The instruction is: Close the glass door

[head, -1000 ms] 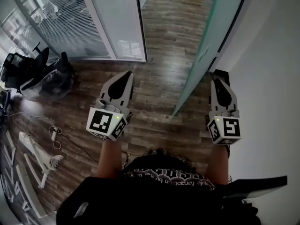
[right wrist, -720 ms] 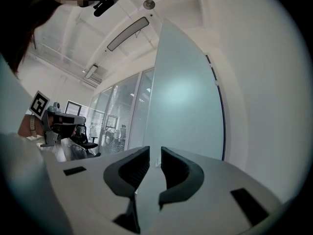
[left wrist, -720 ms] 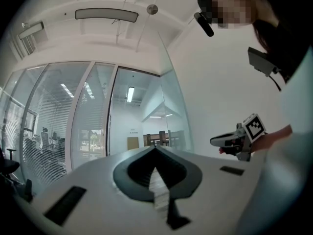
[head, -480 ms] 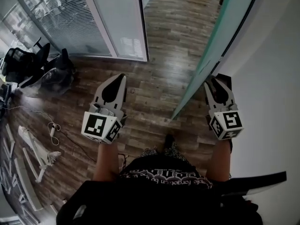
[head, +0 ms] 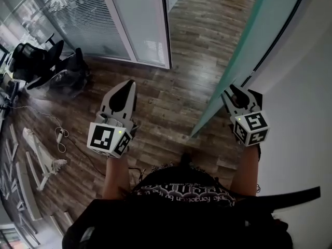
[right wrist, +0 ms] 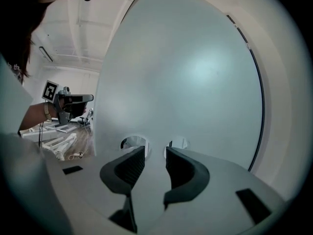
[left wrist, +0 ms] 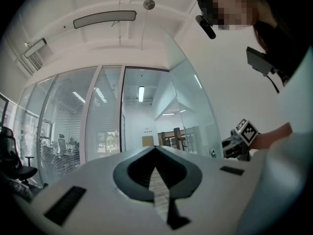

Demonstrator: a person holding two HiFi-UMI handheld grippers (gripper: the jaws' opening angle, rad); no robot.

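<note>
Since the earlier frame the right claw [head: 234, 91] has moved up against the glass door [head: 249, 40], which stands ajar. Its jaws are opening with nothing between them. The left claw [head: 126, 87], pinched together and empty, hangs well left of the door. This looks like the approach; next, push the door's edge.

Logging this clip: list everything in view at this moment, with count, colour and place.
glass door: one, frosted teal, standing open at right, beside the white wall
round fittings: two, pale, in the door just past the right gripper's jaws
glass partition: one stretch, white-framed, partly with blinds, upper left
office chairs: about two, black, far left by the partition
frame parts: several, white, on the floor at lower left
cable: one, pale, on the floor beside them
wood floor: brown planks, centre
left gripper: one, white with dark jaws, jaws together, empty
right gripper: one, same colours, at the door; jaws opening, nothing gripped
</note>
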